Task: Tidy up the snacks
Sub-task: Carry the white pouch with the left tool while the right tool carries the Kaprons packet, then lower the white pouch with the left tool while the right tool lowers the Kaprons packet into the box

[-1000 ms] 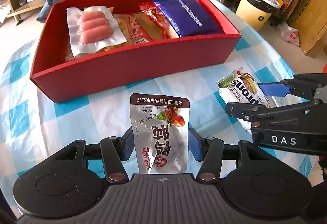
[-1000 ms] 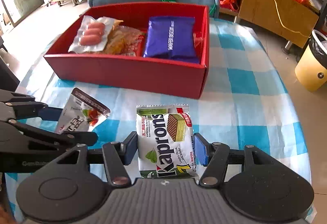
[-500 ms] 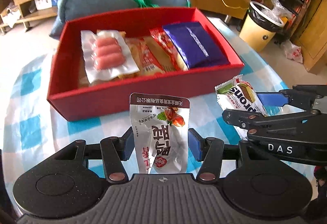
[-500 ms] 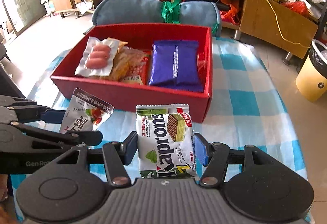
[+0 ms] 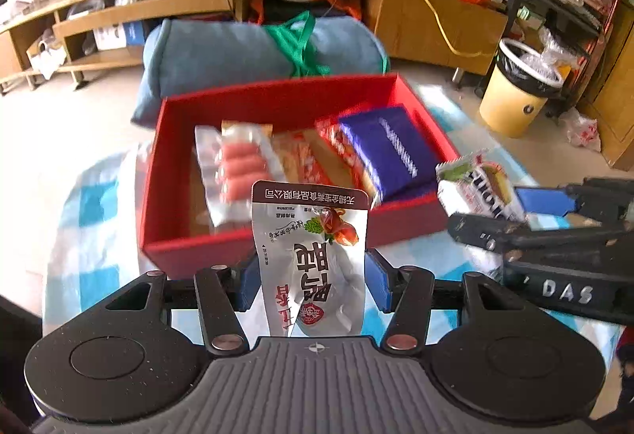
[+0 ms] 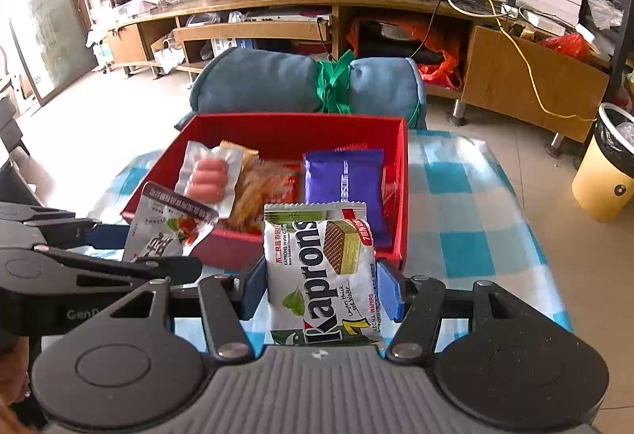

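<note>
left gripper (image 5: 309,277) pinching silver pouch (image 5: 313,259), right gripper (image 6: 321,289) pinching wafer pack (image 6: 323,271); could snag on red box (image 6: 222,249) wall if carried low.

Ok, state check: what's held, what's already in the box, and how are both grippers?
left gripper: shut on silver pouch, lifted
right gripper: shut on Kaprons wafer pack, lifted
red box: open, partly filled
sausage pack: in box
purple packet: in box
</note>
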Motion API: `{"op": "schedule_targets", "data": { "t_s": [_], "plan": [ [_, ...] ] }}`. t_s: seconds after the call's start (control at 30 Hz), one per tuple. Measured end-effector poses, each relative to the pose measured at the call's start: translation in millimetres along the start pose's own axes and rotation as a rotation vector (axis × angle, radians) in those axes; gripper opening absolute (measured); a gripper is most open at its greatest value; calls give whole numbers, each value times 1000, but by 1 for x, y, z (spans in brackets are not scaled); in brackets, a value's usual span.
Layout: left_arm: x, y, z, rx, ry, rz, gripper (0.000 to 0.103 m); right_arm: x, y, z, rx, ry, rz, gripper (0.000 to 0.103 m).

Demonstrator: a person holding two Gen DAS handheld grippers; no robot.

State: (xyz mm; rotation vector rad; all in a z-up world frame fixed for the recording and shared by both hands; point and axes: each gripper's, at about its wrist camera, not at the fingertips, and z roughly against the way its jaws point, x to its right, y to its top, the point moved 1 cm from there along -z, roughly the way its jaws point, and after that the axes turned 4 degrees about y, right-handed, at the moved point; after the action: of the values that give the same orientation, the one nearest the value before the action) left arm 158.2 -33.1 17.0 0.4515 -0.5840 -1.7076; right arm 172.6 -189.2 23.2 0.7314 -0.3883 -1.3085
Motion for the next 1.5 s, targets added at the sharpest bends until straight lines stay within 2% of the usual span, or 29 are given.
{"op": "schedule_targets", "data": {
  "t_s": [0.63, 1.13, 1.5],
  "plan": [
    [-7, 58, -39, 25, 40, 53, 61, 20, 54, -44, 24, -9, -31, 53],
    [-9, 64, -76, -21, 119, 43, 61, 24, 61, -89, -29, -27, -11, 53],
    [-6, 64, -83, -9, 174, 10, 65, 27, 61, -100, -41, -38, -9, 54]
  ]
}}
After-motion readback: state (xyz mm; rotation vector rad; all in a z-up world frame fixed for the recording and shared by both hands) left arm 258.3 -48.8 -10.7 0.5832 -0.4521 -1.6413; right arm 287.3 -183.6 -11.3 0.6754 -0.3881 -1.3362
